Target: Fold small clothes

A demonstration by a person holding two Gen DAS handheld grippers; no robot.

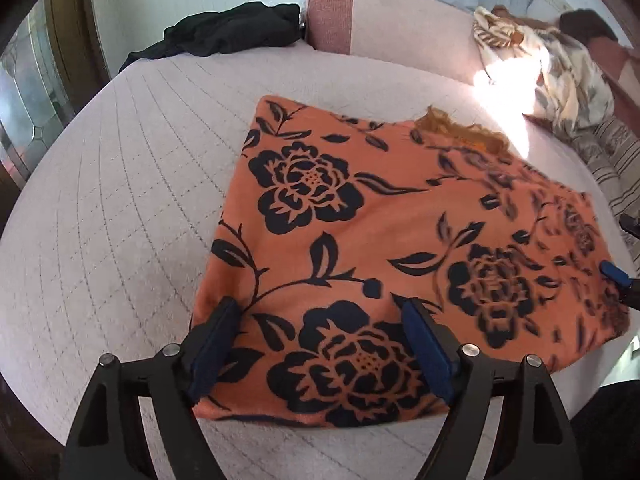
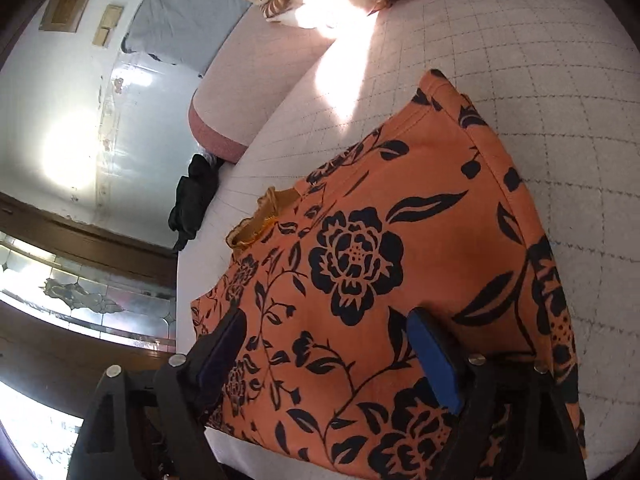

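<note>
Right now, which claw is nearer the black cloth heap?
Left. The left claw is over the orange garment's corner nearest the black cloth; the right claw is at its far side.

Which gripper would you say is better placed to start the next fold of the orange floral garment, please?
Probably the left gripper: its open jaws straddle the near corner of the orange floral garment, beside a free edge. The right gripper, also open, sits over the cloth's interior.
</note>
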